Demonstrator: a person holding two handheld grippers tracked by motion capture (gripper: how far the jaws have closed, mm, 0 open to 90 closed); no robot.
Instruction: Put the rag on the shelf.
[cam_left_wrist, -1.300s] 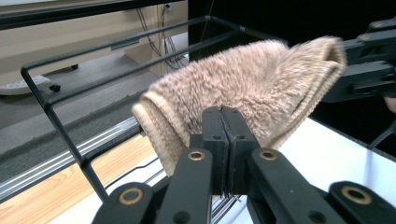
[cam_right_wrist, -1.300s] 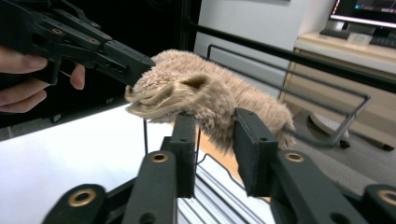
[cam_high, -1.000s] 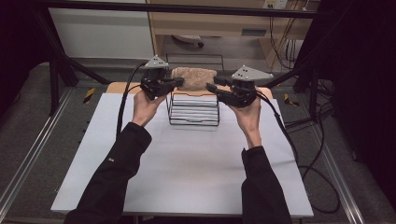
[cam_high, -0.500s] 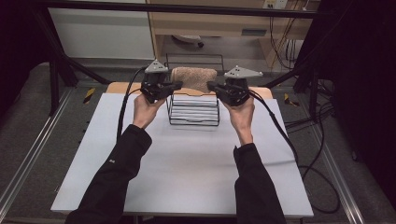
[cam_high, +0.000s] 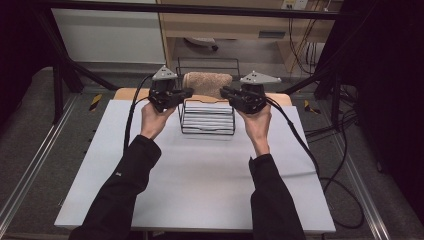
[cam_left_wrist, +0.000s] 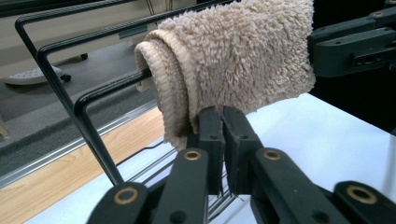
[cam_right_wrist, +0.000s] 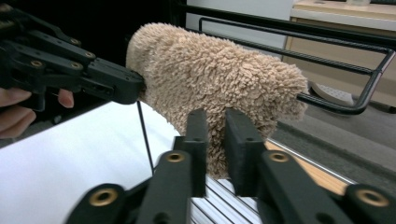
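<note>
The towel is a beige, deep-pile cloth, folded and draped over the top bar of the black wire rack at the far end of the white table. It is judged light, soft and limp, with no fragile parts; it will sag and may unfold once lifted off the bar. Grip points are the two hanging ends, through all the layers.

The left gripper has its jaws nearly together, pinching the lower edge of the towel at its rolled end. The right gripper has just been opening slightly; a narrow gap remains, with towel pile between the jaws at the opposite end.
</note>
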